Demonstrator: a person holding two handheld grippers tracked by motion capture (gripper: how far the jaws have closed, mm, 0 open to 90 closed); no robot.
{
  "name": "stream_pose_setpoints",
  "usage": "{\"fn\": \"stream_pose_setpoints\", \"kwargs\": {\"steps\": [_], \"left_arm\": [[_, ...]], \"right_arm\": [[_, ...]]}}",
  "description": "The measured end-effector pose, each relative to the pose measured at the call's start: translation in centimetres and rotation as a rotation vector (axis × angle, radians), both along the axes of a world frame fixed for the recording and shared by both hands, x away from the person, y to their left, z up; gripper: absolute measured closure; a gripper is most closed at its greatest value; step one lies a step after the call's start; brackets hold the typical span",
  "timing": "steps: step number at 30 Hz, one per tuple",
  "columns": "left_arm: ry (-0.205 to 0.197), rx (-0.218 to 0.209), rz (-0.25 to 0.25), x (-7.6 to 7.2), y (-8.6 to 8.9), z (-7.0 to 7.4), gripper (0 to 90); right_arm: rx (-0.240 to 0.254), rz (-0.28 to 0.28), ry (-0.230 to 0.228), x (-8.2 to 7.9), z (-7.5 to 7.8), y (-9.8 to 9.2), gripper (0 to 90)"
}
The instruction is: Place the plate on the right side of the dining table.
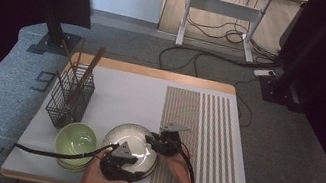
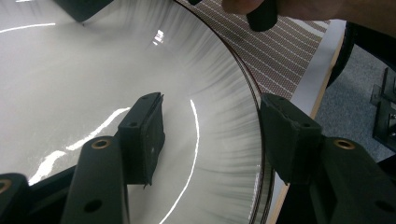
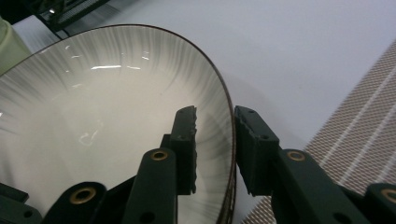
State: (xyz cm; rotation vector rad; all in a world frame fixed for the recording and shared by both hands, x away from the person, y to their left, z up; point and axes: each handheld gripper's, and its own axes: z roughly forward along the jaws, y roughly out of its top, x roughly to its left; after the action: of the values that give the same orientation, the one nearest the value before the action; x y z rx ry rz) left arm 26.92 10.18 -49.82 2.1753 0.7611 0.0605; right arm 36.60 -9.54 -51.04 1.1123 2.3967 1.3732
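Plate (image 1: 132,138): where does it lie from your two grippers?

— It sits at the near middle of the table, and you have a gripper on each side of it. Your left gripper (image 2: 210,121) comes in at the edge closest to you and points away across the plate. One jaw is over the glazed inside and the other is outside the dark rim. The jaws stand wide apart and hold nothing.

And the right one?

— Your right gripper (image 3: 215,121) meets the rim on the side by the striped mat (image 1: 207,145), reaching inward. Its jaws straddle the edge with only a narrow gap. The inner pad looks just clear of the surface, so I'd judge it isn't gripping yet.

Which hand leads?

— The right, I'd say, since it's nearer to pinching. The plate is round, so what matters is the rim running straight between the pads. Both wrists are low, with forearms coming in from your side.

Anything beyond it?

— The green bowl (image 1: 76,139) is just left of the plate, and the wire basket (image 1: 70,98) of chopsticks (image 1: 88,71) is farther back.
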Motion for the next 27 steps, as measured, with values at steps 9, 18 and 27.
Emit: {"fn": "stream_pose_setpoints", "kwargs": {"steps": [9, 18, 27], "left_arm": [[0.011, -0.015, -0.011, 0.3, 0.0, 0.0, 41.2], [-0.004, -0.015, -0.007, 0.0, -0.1, -0.1, 41.4], [-0.018, -0.001, 0.005, -0.1, -0.1, -0.1, 40.9]], "right_arm": [[-0.008, -0.012, -0.043, -0.2, 0.5, -0.4, 81.0], [-0.008, -0.031, -0.034, -0.5, 1.0, -1.1, 83.3], [-0.064, -0.097, -0.148, -1.7, 2.6, -1.8, 90.0]]}}
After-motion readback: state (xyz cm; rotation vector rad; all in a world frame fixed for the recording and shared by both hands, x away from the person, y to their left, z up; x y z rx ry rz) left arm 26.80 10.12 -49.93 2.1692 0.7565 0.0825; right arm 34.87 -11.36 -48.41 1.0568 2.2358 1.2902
